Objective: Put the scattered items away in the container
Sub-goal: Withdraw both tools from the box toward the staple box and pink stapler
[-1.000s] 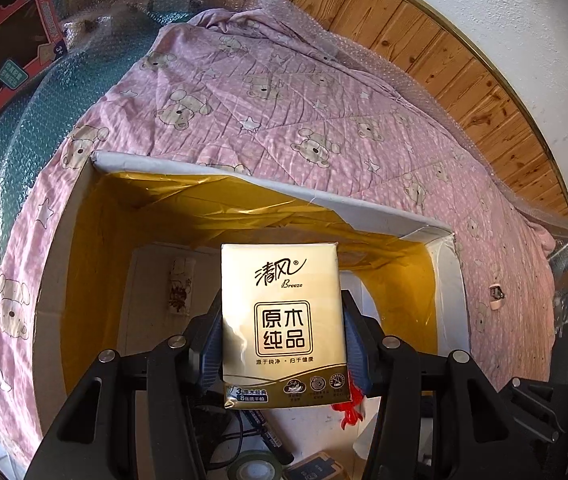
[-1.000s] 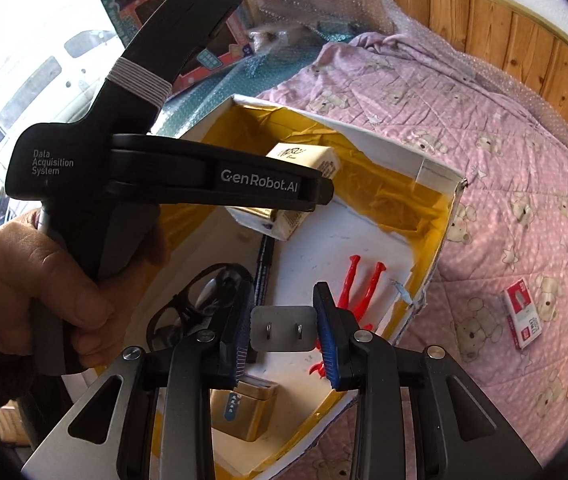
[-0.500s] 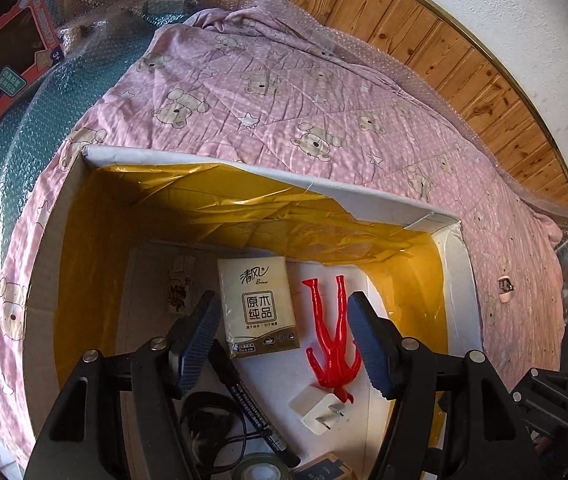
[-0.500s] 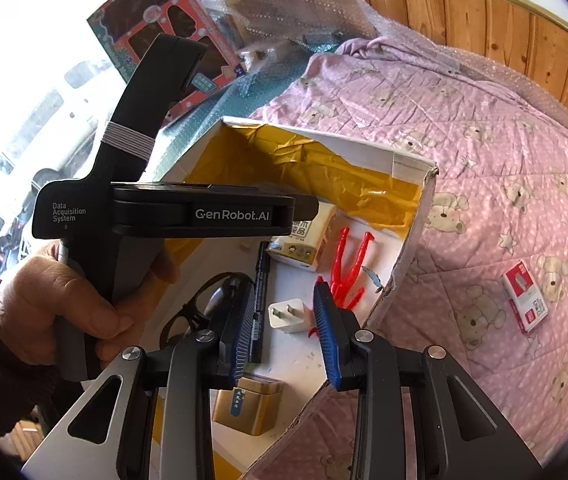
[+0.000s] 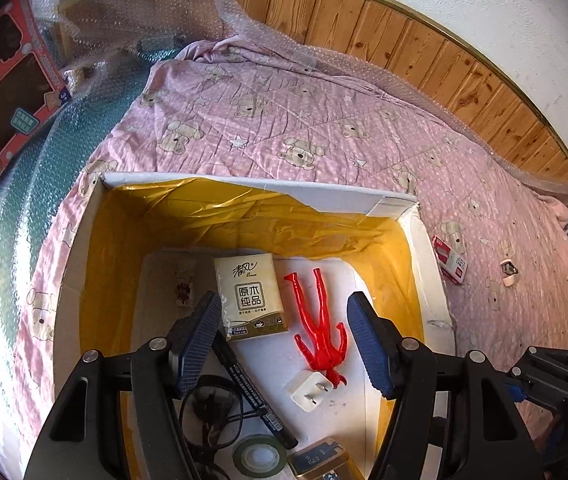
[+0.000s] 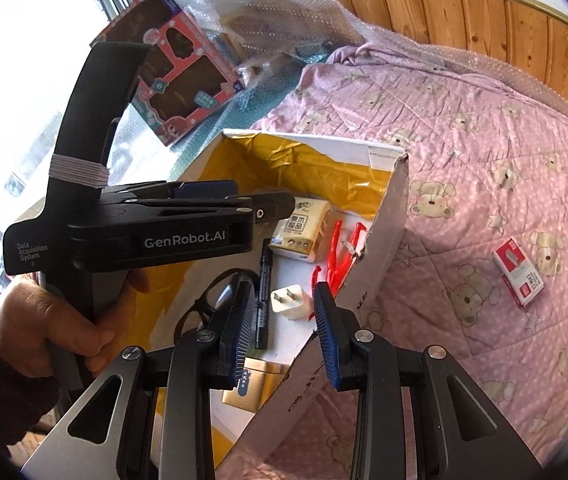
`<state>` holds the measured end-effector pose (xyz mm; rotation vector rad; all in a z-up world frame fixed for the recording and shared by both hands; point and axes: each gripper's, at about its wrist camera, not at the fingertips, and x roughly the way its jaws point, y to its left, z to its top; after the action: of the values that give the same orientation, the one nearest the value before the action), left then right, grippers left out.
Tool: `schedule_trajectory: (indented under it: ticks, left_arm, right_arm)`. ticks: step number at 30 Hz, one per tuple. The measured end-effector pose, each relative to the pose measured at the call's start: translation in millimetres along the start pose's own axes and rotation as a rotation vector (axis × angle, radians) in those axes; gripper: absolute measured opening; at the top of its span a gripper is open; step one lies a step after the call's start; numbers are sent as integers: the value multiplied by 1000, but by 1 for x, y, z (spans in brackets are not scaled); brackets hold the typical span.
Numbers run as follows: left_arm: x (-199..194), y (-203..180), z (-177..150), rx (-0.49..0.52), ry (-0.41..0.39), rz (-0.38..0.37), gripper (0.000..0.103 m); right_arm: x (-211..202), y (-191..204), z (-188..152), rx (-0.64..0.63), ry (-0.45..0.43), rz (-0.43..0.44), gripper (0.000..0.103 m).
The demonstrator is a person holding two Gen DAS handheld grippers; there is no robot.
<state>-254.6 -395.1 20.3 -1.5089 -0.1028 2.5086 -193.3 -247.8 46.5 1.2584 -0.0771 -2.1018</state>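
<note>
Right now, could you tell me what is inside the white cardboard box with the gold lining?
Tissue pack, red figure, white plug, black marker, tape roll, glasses; the near corner is hidden by the grippers.

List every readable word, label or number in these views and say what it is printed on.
"清风" and "Breeze": top of the tissue pack.
"原木纯品": framed centre of that pack.
"GenRobot.AI": side of the left tongs.
"Data Acquisition System": on that tool's handle end.
Too small or blurred to read: print on the black marker, the red-and-white small box, the toy box, the gold box, and the pack's bottom lines.
</note>
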Motion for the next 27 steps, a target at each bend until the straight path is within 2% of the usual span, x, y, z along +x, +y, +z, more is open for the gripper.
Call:
schedule_trajectory:
  ticks: [5,9,19,27]
  left_arm:
    - [-26,-24,-6,70,-55,42,66]
    - [-42,-41,-12,99,-79,44,66]
    - [-76,-78,-35,124,-102,12,66]
    - [-93,-122,-55,162,-107,-23,66]
  right_arm:
    - [-20,-5,-10,19,-26,15,33]
    - [-35,-8,-20,36,-43,24,33]
    - [-77,-21,-52,76,-93,43,34]
    - [-112,-48,-86,148,-138,44,34]
